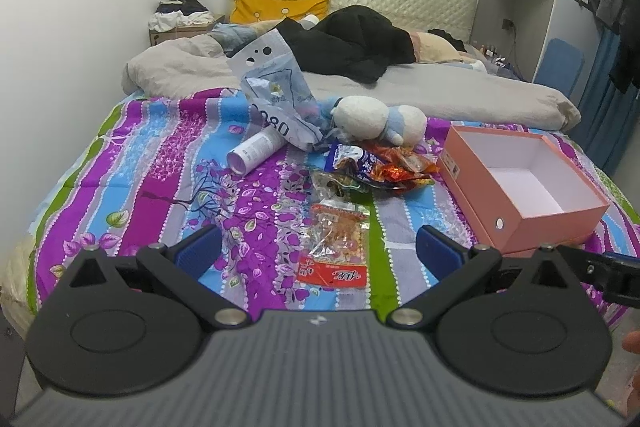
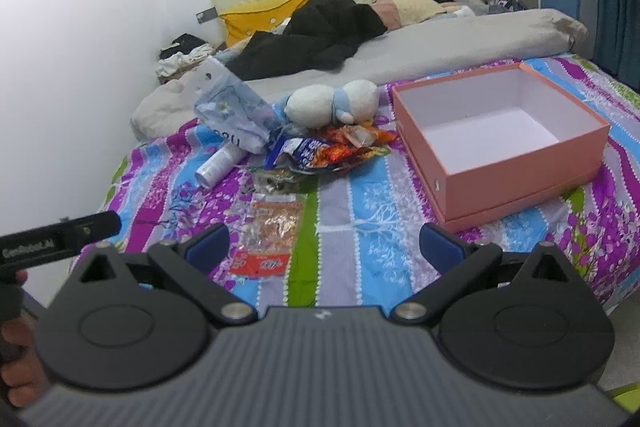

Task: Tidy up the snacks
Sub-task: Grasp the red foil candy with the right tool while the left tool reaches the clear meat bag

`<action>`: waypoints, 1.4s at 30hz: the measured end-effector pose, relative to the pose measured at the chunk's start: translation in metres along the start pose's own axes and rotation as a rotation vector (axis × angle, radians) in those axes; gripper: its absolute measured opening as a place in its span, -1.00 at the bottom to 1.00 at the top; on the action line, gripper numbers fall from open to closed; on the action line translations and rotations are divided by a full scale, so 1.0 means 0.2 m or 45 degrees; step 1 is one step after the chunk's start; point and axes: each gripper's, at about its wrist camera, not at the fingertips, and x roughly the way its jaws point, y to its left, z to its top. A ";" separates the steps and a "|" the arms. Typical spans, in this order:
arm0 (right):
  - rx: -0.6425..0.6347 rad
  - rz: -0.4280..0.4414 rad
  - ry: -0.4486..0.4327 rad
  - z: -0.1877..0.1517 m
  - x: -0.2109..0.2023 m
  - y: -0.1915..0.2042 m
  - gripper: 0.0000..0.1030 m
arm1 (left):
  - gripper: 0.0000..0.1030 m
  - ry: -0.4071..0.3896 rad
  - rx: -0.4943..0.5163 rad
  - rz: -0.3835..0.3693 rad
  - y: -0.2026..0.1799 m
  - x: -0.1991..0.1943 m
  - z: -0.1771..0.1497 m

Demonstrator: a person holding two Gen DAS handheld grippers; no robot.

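Observation:
A clear snack packet with a red bottom strip (image 1: pixel 335 245) lies on the striped bedspread just ahead of my left gripper (image 1: pixel 318 247), which is open and empty. It also shows in the right wrist view (image 2: pixel 268 231). Behind it lies a pile of snack packets (image 1: pixel 380 167), also in the right wrist view (image 2: pixel 328 149). An open, empty pink box (image 1: pixel 520 183) sits to the right; in the right wrist view (image 2: pixel 500 139) it stands ahead of my right gripper (image 2: pixel 324 247), which is open and empty above the bedspread.
A plush toy (image 1: pixel 376 119), a crumpled blue-white bag (image 1: pixel 276 95) and a white tube (image 1: pixel 256 151) lie behind the snacks. A grey duvet (image 1: pixel 440 91), black clothes (image 1: pixel 356 47) and a yellow pillow (image 1: pixel 280 3) fill the far bed. The bed's front edge is near.

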 end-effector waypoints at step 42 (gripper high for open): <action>-0.103 0.089 0.283 0.55 1.56 -0.12 0.91 | 1.00 0.502 -0.051 -0.170 0.08 1.53 0.22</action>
